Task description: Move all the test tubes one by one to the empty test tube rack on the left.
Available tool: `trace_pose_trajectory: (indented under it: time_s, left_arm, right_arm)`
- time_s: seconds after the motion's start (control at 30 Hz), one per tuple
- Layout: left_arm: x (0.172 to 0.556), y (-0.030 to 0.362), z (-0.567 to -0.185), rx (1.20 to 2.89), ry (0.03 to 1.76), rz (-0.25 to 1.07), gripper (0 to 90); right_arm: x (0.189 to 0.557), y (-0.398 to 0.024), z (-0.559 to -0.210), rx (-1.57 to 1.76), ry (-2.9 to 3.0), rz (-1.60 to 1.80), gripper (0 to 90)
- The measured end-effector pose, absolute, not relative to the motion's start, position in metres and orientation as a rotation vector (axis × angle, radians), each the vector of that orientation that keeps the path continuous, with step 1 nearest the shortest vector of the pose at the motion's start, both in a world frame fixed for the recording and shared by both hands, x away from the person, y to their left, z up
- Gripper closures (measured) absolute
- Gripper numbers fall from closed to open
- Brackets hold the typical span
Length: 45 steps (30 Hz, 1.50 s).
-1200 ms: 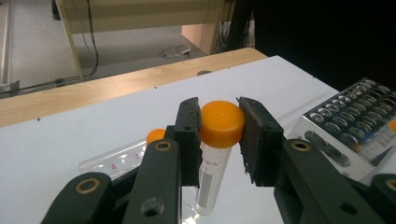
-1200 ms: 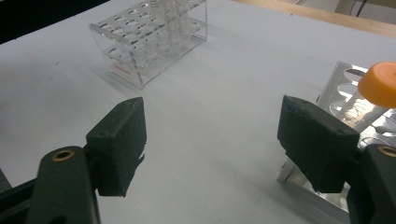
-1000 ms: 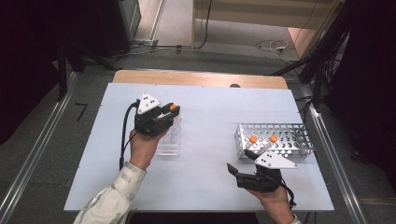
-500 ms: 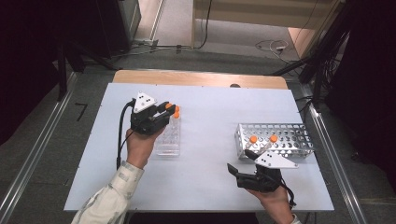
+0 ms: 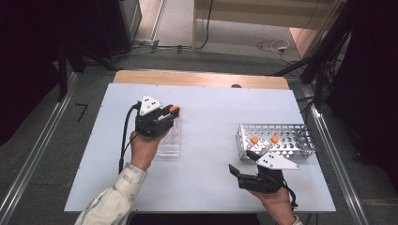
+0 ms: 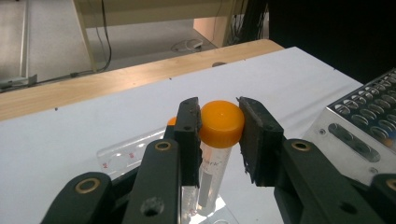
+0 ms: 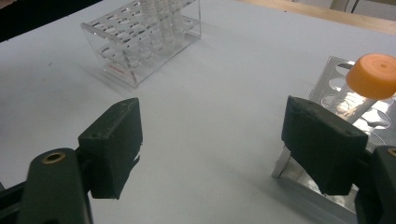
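Lifted slightly since a second ago, the left gripper (image 6: 219,135) pinches an orange-capped tube (image 6: 221,125) above the clear acrylic rack (image 5: 170,139). Nearest, at 5 o'clock, the right gripper (image 7: 212,140) rests spread wide. A metal rack (image 5: 281,136) with two orange-capped tubes sits at 3 o'clock.

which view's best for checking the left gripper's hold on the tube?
Left gripper view: the tube fills the centre, its orange cap clamped in the left gripper. High view shows just a small cap. Right gripper view: clear rack.
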State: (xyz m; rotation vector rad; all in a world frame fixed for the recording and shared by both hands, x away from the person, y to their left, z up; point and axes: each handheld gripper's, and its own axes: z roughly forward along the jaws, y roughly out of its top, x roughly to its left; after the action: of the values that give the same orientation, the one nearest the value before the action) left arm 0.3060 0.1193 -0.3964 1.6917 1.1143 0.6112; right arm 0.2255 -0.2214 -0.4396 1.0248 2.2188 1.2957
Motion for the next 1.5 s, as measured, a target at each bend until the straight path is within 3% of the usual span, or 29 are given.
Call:
trace_pose_trajectory:
  time_s: [0.37, 0.73, 1.0, 1.13, 1.5]
  left_arm:
    - [0.302, 0.113, -0.421, 1.718, 1.141, 0.647, 69.8]
    - [0.302, 0.111, -0.422, 1.728, 1.133, 0.665, 69.7]
    - [0.298, 0.111, -0.419, 1.717, 1.119, 0.643, 63.4]
    - [0.294, 0.112, -0.416, 1.706, 1.108, 0.626, 58.7]
    - [0.273, 0.108, -0.412, 1.708, 1.095, 0.632, 30.9]
  right_arm:
    - [0.226, -0.221, -0.441, 1.027, 2.221, 1.291, 18.9]
    - [0.225, -0.22, -0.441, 1.026, 2.226, 1.285, 18.9]
    - [0.225, -0.222, -0.441, 1.032, 2.219, 1.285, 18.9]
    - [0.225, -0.226, -0.441, 1.038, 2.208, 1.28, 18.9]
    - [0.226, -0.262, -0.44, 1.141, 2.112, 1.261, 19.3]
